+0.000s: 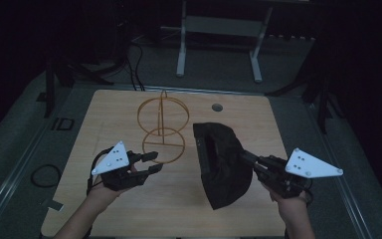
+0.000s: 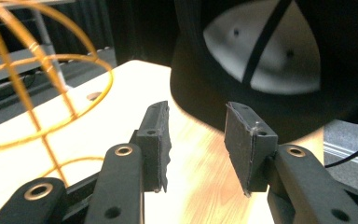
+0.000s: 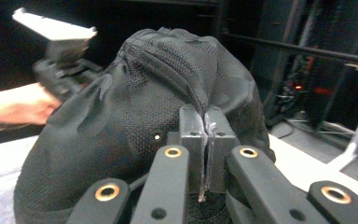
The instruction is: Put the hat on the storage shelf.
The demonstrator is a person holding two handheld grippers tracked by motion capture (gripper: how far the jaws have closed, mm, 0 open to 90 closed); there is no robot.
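**Cap lifted in the right gripper, left gripper standing free**

The right gripper (image 1: pixel 246 158) is pinching the fabric of the black cap (image 1: pixel 224 164) between fully closed jaws, holding it raised over the right half of the wooden table (image 1: pixel 109 114). In the right gripper view the crown is bunching around the clamped pads. The left gripper (image 1: pixel 152 163) is hovering at the near left with its jaws apart and nothing between them; in the left gripper view the cap is hanging just beyond them. The gold wire stand (image 1: pixel 162 127) is sitting left of the cap, toward the far middle of the table. Judging by this, the carrying step is under way, probably toward the stand. The next move is likely calling for lifting the cap's opening over the stand's upper ring and keeping the brim from snagging the wire.
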